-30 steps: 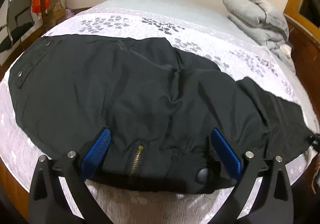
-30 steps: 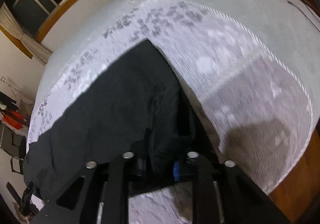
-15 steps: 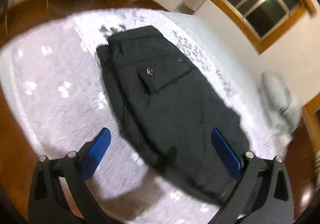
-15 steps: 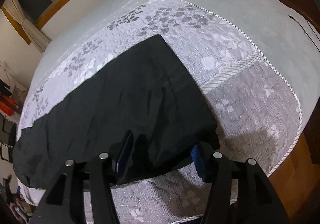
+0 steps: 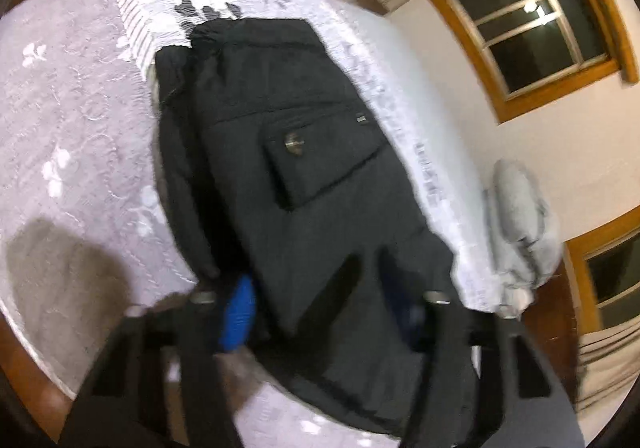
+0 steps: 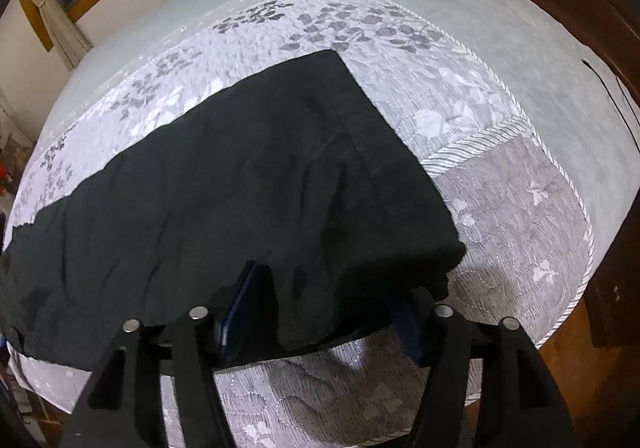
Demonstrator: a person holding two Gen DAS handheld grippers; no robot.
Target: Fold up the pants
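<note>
Both sets of jaws have shifted within the last second. Those of the left gripper (image 5: 320, 312) have just been closing from wide apart, and the black pants (image 5: 296, 175) now lie between its blue pads; blur hides whether they pinch the cloth. Those of the right gripper (image 6: 320, 316) have just been opening and now stand clear of the pants' edge (image 6: 240, 183) between them on the bedspread (image 6: 500, 187), where earlier they pinched it.

Left gripper (image 5: 316, 312) jaws just closing, right gripper (image 6: 320, 312) jaws opening
</note>
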